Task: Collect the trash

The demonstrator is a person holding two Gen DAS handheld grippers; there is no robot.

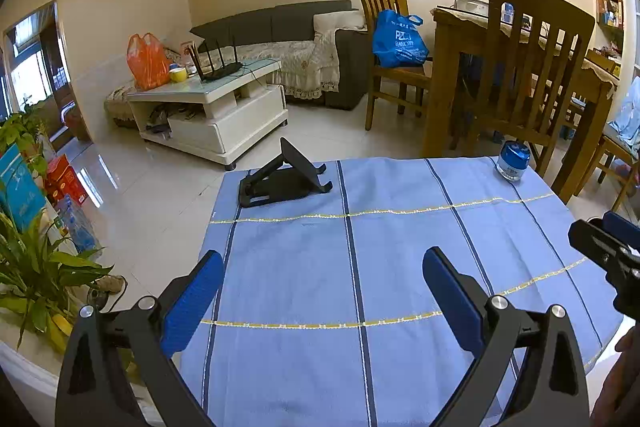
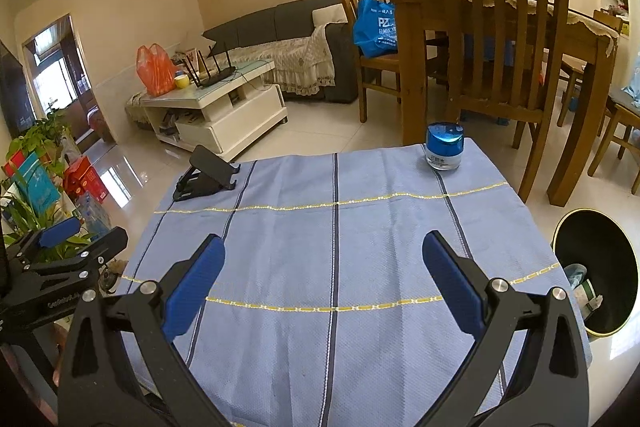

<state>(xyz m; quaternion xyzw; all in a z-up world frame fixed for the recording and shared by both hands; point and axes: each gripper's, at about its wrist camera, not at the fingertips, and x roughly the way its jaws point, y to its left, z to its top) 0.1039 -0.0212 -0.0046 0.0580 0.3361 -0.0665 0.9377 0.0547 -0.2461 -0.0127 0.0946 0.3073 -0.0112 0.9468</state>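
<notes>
A black trash bin (image 2: 596,267) stands on the floor right of the table and holds some crumpled trash (image 2: 582,283). The table wears a blue striped cloth (image 1: 400,247) (image 2: 340,247). My left gripper (image 1: 322,267) is open and empty above the cloth's near left part. My right gripper (image 2: 322,255) is open and empty above the cloth's near middle. The right gripper also shows at the right edge of the left wrist view (image 1: 612,247). The left gripper shows at the left edge of the right wrist view (image 2: 60,247).
A black phone stand (image 1: 284,179) (image 2: 208,175) sits at the cloth's far left. A blue-lidded jar (image 1: 513,161) (image 2: 444,146) sits at its far right. Wooden chairs (image 2: 500,39) and a dining table stand behind. Potted plants (image 1: 36,267) are at the left.
</notes>
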